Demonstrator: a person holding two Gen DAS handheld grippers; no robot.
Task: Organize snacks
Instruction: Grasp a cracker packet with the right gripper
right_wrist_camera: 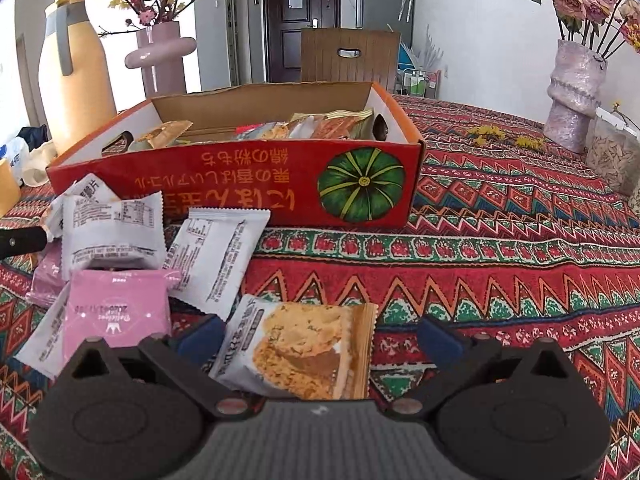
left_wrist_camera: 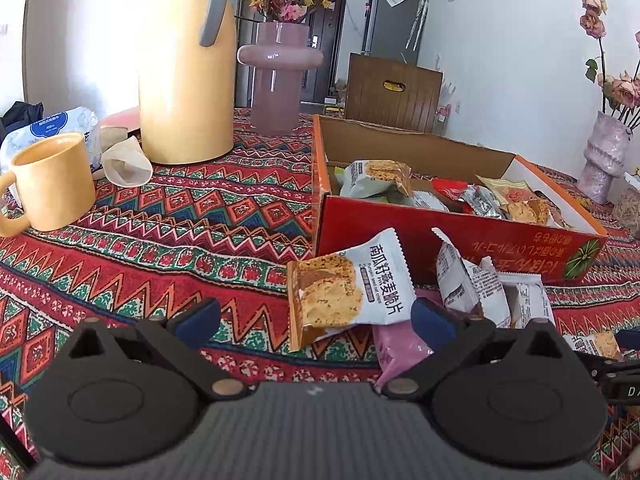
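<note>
crisp packet [right_wrist_camera: 300, 350] lying flat, long axis crosswise between gaping right tongs [right_wrist_camera: 320, 336], left tongs [left_wrist_camera: 316, 316] apart

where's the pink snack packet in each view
Left wrist view: the pink snack packet lies low and right of centre, mostly hidden under a crisp packet and behind the claw's right finger.
Right wrist view: the same packet is lower left, in the loose pile, just above the claw's left finger.
Shared landmark: the red pumpkin box, behind the pile in both views.

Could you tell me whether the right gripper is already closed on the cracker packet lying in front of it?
No, the right gripper stands open, its blue fingers apart on either side of the cracker packet.
</note>
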